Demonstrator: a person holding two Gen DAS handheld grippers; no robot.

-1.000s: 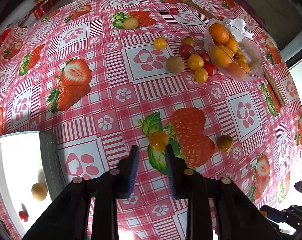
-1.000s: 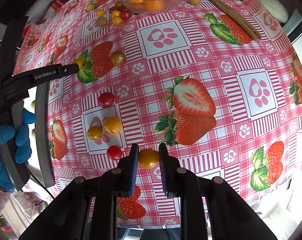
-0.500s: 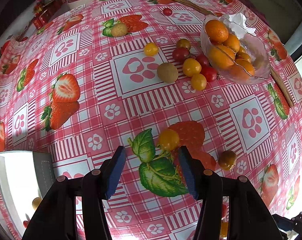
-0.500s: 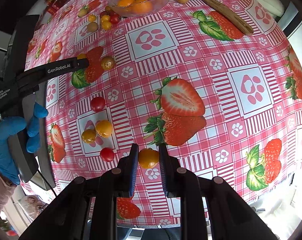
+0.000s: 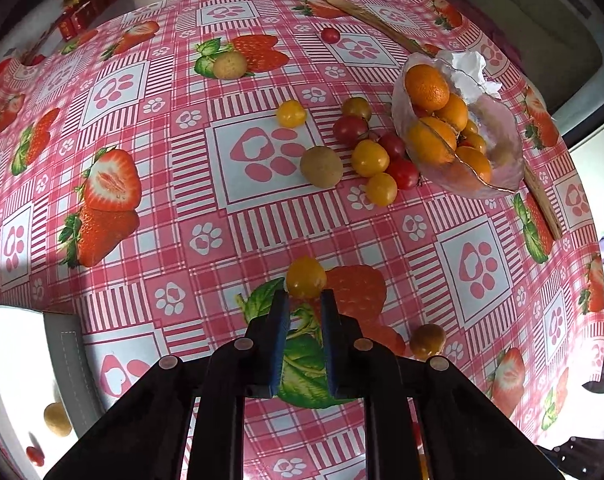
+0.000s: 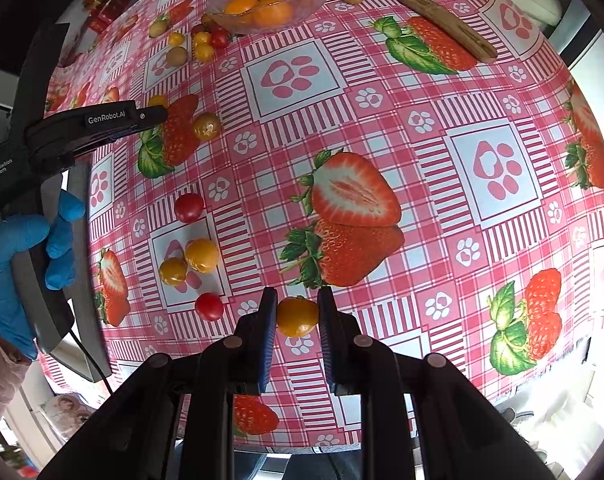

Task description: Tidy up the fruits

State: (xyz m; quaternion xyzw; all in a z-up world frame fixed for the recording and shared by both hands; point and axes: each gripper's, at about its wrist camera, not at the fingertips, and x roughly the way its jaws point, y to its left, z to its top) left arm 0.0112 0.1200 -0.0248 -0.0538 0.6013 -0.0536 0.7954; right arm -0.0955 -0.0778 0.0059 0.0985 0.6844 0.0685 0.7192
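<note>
1. The left claw (image 5: 305,305) had its two blue-padded fingers drawn in on a yellow cherry tomato (image 5: 305,277), which sat at the very fingertips above a printed strawberry on the pink checked tablecloth of the worktop (image 5: 174,184); the fruit looked pinched, though contact on both sides was hard to confirm.
2. The right claw (image 6: 298,312) was clenched on an orange-yellow cherry tomato (image 6: 297,317), held between the pads near their tips, over the near edge of the worktop.
3. A glass bowl (image 5: 497,148) of mandarins (image 5: 427,87) stood at the far right of the left view, with crumpled white paper (image 5: 467,68) just behind it.
4. A loose cluster of red and yellow cherry tomatoes (image 5: 371,158) lay just left of the bowl, with a brownish round fruit (image 5: 321,167) beside them.
5. A dull yellow-brown fruit (image 5: 427,339) rested on the cloth just right of the left claw.
6. In the right view, two yellow tomatoes (image 6: 201,255) touched each other between two red ones (image 6: 189,207), left of the right claw.
7. A white tray (image 5: 18,364) at the left worktop edge held a tan fruit (image 5: 57,420) and a small red one (image 5: 35,456).
</note>
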